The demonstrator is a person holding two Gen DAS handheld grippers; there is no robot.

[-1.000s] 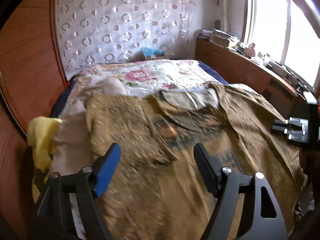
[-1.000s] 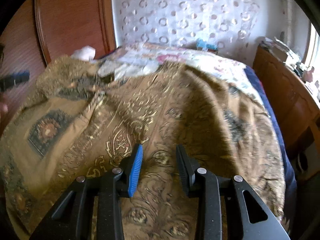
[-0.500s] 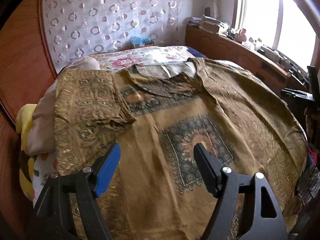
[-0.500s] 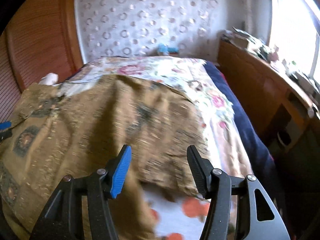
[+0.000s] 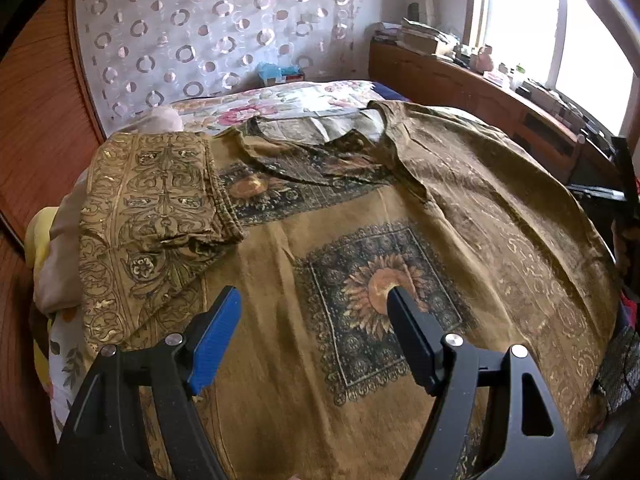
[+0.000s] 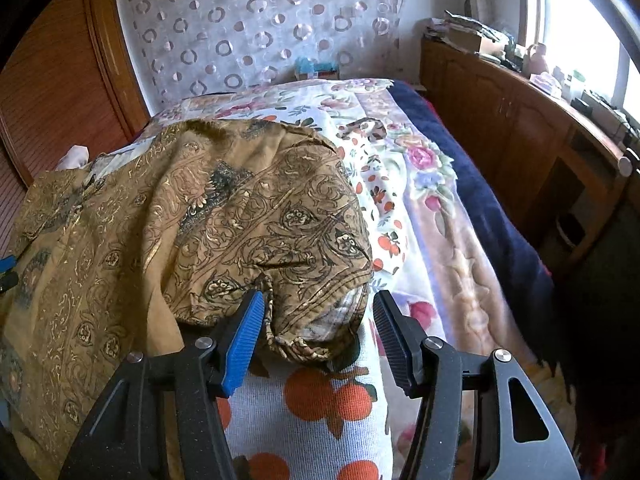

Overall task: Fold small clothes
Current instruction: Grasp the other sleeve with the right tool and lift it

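No real containers in my views; the only holder is the bed (image 5: 280, 100), and on it lies the shirt (image 5: 360, 248), mustard with gold scrolls and a sunflower panel, spread flat across the quilt (image 6: 400, 152). In the left view its left sleeve (image 5: 160, 200) is folded in over the body; the collar points toward the curtain (image 5: 208, 32).

My left gripper (image 5: 314, 308) hangs over the shirt's middle, jaws wide apart, nothing between them. My right gripper (image 6: 318, 314) sits at the bunched right sleeve (image 6: 288, 240); its jaws are closing, the sleeve cuff lies between them, the blue pad just touches the cloth and the black pad stands clear, so no grip yet.

Under the cuff, an orange-print cloth (image 6: 320, 396) covers the bed edge.

Hard to read: clutter on the cabinet (image 6: 520, 120) by the window is too small and washed out. A blue thing (image 6: 316, 65) at the bed's far end is unclear. A yellow item (image 5: 38, 232) at the left bed edge is mostly hidden. The shirt's hem is cut off by my grippers' frames.
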